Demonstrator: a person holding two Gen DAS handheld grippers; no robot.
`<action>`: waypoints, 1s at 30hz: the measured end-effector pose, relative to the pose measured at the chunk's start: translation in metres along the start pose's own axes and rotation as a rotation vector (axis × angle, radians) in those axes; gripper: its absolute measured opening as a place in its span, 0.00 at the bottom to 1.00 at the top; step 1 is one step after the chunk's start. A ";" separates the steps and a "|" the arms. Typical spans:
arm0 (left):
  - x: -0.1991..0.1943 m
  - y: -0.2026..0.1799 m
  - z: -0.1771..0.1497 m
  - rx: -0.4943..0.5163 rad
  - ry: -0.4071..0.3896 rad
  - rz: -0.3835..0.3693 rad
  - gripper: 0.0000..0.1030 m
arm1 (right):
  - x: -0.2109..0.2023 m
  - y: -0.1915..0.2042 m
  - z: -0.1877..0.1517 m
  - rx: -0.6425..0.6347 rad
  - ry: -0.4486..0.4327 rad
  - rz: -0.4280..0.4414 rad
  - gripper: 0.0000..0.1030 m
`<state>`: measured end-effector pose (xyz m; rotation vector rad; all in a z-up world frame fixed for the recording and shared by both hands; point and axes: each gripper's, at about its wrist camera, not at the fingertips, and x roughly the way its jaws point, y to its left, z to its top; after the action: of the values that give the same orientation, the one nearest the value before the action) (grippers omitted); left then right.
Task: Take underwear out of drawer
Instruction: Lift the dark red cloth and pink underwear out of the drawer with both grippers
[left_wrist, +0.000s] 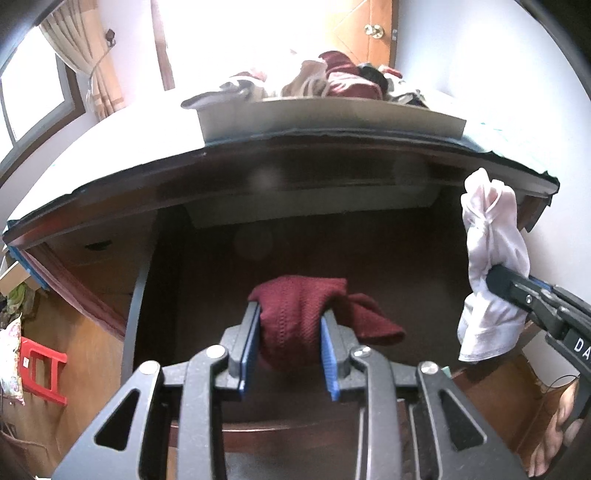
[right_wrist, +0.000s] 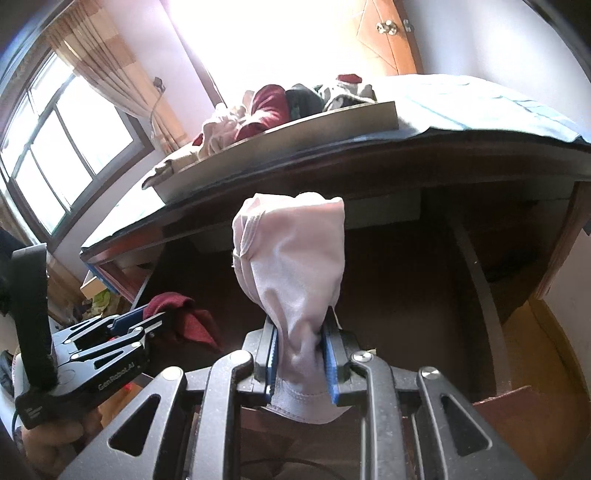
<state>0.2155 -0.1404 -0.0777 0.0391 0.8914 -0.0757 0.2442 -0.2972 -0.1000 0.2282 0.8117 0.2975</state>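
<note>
My left gripper (left_wrist: 290, 325) is shut on dark red underwear (left_wrist: 295, 314) and holds it over the open dark wooden drawer (left_wrist: 388, 258). My right gripper (right_wrist: 301, 347) is shut on pale pink underwear (right_wrist: 295, 266), held up above the drawer. In the left wrist view the pink underwear (left_wrist: 491, 266) and the right gripper (left_wrist: 517, 291) are at the far right. In the right wrist view the left gripper (right_wrist: 144, 321) with the red underwear (right_wrist: 184, 317) is at lower left.
A shallow tray (left_wrist: 332, 118) heaped with red, white and dark garments (left_wrist: 343, 79) sits on the desk top (left_wrist: 110, 147) above the drawer. A red stool (left_wrist: 40, 365) stands on the floor at left. A window (right_wrist: 55, 147) and a wooden door (right_wrist: 388, 37) are behind.
</note>
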 end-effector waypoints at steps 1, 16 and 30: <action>-0.002 0.000 0.000 0.004 -0.007 0.000 0.28 | -0.002 0.001 0.000 0.000 -0.004 0.002 0.23; -0.025 0.000 0.006 -0.001 -0.088 -0.042 0.28 | -0.029 0.010 0.005 -0.022 -0.073 0.013 0.23; -0.054 -0.006 0.017 0.007 -0.160 -0.076 0.28 | -0.049 0.008 0.017 -0.016 -0.136 0.018 0.23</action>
<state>0.1947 -0.1448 -0.0252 0.0053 0.7326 -0.1505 0.2230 -0.3080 -0.0530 0.2384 0.6727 0.3019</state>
